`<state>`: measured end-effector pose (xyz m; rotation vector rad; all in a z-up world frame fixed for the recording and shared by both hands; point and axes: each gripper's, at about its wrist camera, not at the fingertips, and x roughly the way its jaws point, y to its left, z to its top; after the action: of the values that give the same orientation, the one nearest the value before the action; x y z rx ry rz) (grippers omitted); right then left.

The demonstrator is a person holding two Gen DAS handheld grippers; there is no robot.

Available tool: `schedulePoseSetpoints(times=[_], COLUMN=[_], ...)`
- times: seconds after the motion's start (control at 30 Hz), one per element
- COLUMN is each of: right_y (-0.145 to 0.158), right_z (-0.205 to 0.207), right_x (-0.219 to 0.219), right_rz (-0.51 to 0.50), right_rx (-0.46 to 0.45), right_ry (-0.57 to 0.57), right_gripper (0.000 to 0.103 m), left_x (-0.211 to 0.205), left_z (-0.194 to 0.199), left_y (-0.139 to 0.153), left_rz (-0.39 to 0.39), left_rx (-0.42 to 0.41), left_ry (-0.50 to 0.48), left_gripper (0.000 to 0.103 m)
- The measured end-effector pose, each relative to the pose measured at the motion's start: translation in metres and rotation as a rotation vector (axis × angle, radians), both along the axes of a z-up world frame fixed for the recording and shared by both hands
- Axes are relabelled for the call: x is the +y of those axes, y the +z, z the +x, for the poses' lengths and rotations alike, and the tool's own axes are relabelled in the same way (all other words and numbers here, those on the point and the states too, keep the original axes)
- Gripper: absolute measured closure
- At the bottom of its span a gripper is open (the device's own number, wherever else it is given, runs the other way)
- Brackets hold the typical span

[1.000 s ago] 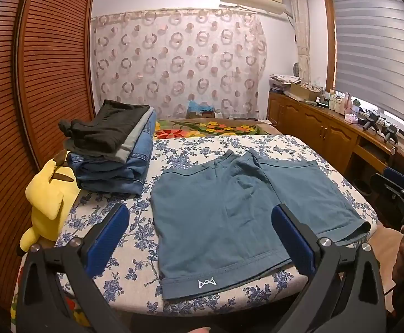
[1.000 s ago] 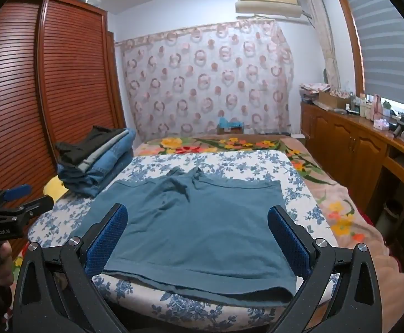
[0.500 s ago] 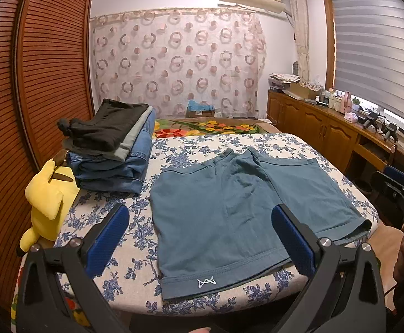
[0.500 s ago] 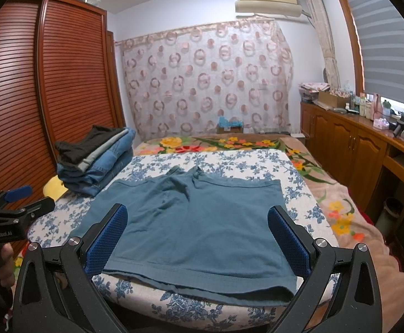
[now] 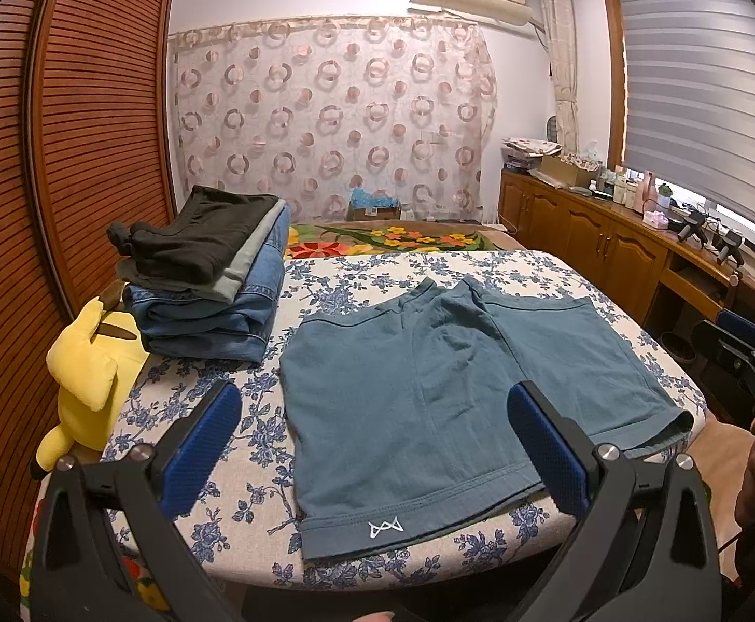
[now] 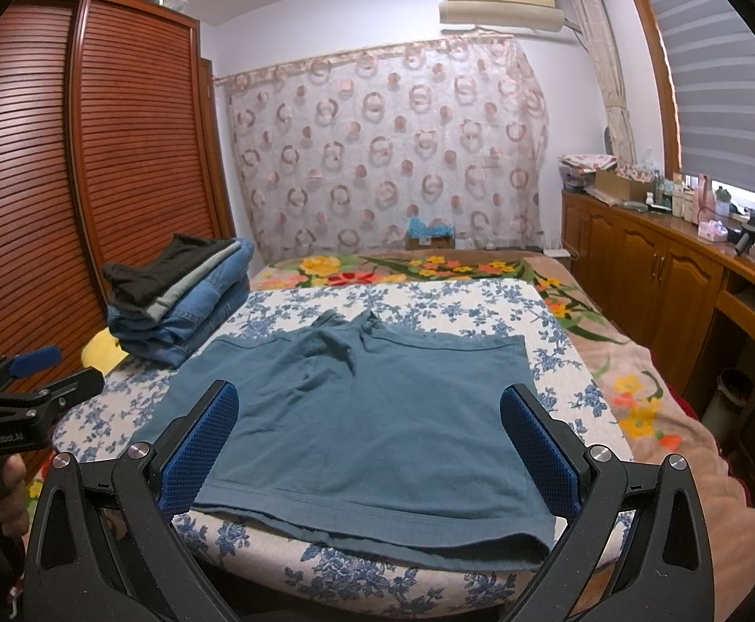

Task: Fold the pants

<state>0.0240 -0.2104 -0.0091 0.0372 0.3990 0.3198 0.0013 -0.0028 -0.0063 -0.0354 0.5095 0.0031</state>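
Teal shorts (image 5: 429, 389) (image 6: 372, 414) lie spread flat on the floral bedsheet (image 5: 232, 477), waistband toward the far side, leg hems at the near edge. A small white logo marks the left hem. My left gripper (image 5: 372, 446) hovers open above the near hem of the left leg, touching nothing. My right gripper (image 6: 372, 446) hangs open over the near hem of the right leg, with nothing between its blue pads. Each gripper also shows at the edge of the other's view, held by a hand.
A stack of folded jeans and dark clothes (image 5: 206, 280) (image 6: 175, 300) sits at the bed's left. A yellow plush toy (image 5: 87, 368) lies beside it by the slatted wardrobe (image 5: 40, 181). Wooden cabinets (image 6: 657, 290) line the right wall. A flowered blanket (image 6: 637, 404) covers the bed's right side.
Both views have shifted only slightly; the shorts lie as before and both grippers stay open.
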Motion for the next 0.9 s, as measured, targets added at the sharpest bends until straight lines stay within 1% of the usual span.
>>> schedulePoseSetpoints(times=[0.9], right_y=[0.0021], right_z=[-0.0021], right_x=[0.0001], right_rz=[0.002], right_rx=[-0.001], right_ry=[0.000], right_gripper=[0.000], left_x=[0.0003], left_z=[0.0001], left_y=[0.0030], left_rz=[0.002], left_rx=[-0.004], left_ry=[0.001], left_gripper=[0.000])
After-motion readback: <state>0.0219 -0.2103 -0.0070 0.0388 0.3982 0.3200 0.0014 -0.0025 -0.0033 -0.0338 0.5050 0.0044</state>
